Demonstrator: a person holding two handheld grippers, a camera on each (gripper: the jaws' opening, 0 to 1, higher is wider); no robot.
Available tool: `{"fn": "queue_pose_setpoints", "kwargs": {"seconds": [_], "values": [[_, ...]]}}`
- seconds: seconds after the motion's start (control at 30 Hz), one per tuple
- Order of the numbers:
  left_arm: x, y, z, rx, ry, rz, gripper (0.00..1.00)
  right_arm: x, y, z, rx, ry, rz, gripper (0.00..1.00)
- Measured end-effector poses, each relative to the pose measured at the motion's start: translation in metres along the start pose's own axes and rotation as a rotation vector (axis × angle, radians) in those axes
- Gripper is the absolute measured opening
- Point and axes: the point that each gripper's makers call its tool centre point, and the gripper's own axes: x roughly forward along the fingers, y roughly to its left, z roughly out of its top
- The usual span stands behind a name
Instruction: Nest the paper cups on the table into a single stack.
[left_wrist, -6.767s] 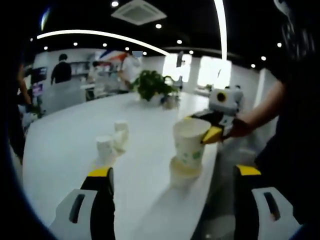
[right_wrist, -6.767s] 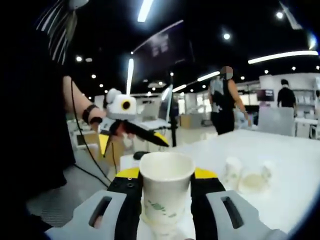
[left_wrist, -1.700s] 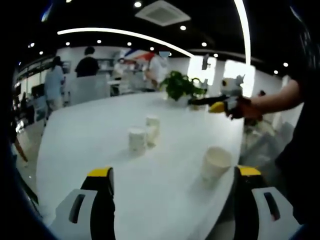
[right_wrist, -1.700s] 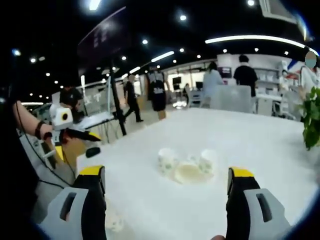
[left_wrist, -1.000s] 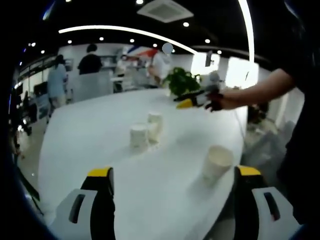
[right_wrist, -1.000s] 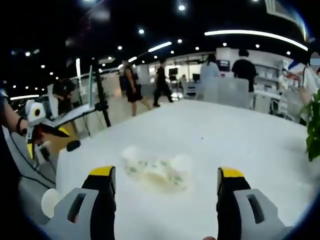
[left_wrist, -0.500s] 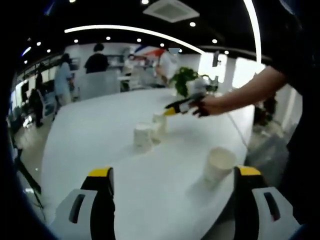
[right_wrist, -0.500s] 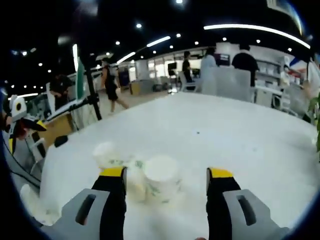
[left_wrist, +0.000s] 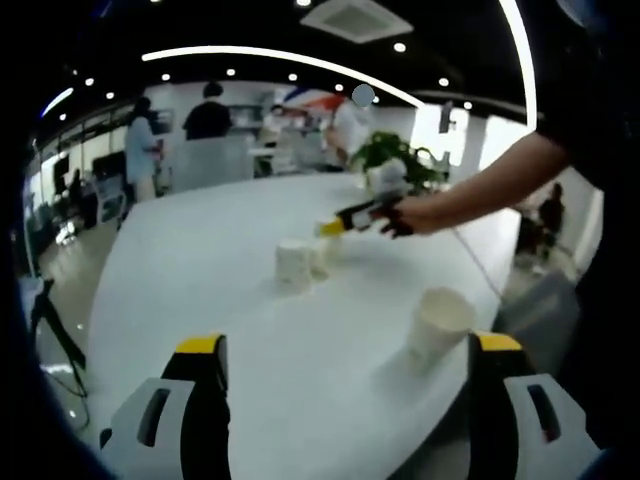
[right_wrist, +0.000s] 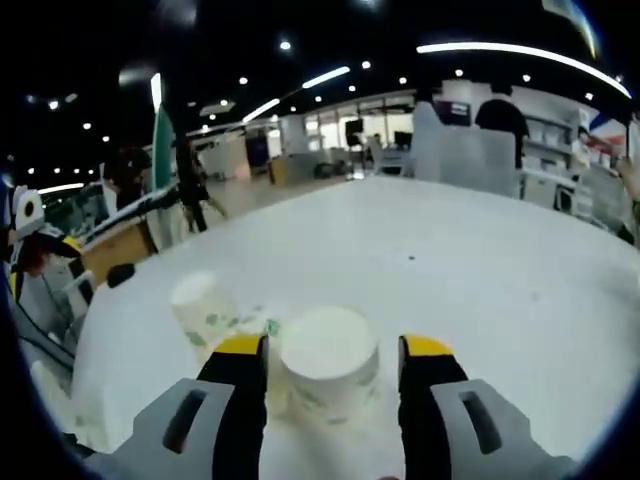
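A stack of nested paper cups (left_wrist: 438, 322) stands upright near the white table's (left_wrist: 200, 290) right edge, between and beyond my open left gripper's (left_wrist: 347, 344) wide-apart jaws. Farther off stand an upside-down cup (left_wrist: 294, 264) and more cups beside it, where my right gripper (left_wrist: 328, 228) reaches in. In the right gripper view, an upside-down cup with green print (right_wrist: 328, 385) sits between the jaws of my right gripper (right_wrist: 332, 347), which stand close on either side without visibly pressing it. Another upside-down cup (right_wrist: 200, 305) stands to its left, with a cup lying between them.
The person's arm (left_wrist: 480, 190) stretches across from the right. A potted plant (left_wrist: 395, 155) stands at the table's far end. People (left_wrist: 210, 115) stand in the room behind. The table edge runs close by the cup stack. My left gripper (right_wrist: 25, 235) shows at the far left.
The right gripper left a cup on the stack, then moved over to the far cups. Its jaws have narrowed around the upside-down cup. The left gripper stays open.
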Motion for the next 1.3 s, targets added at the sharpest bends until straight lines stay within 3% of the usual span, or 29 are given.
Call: {"fn": "queue_pose_setpoints", "kwargs": {"seconds": [0.1,0.5,0.8,1.13,1.3], "values": [[-0.001,0.0,-0.001,-0.002,0.003,0.005,0.98,0.0,0.005,0.0,0.001,-0.003,0.023,0.37],[-0.003,-0.001,0.003,0.007,-0.004,0.004,0.98,-0.015,-0.004,0.003,-0.007,-0.013,0.002,0.36],[-0.003,-0.004,0.008,0.012,-0.017,-0.009,0.98,-0.041,-0.011,0.011,0.012,-0.028,-0.038,0.36],[-0.003,-0.011,0.014,0.033,-0.03,-0.071,0.98,-0.082,0.004,0.03,0.048,-0.08,-0.063,0.35],[-0.003,-0.015,0.013,0.049,-0.03,-0.114,0.98,-0.101,0.03,0.039,0.07,-0.104,-0.056,0.35]]}}
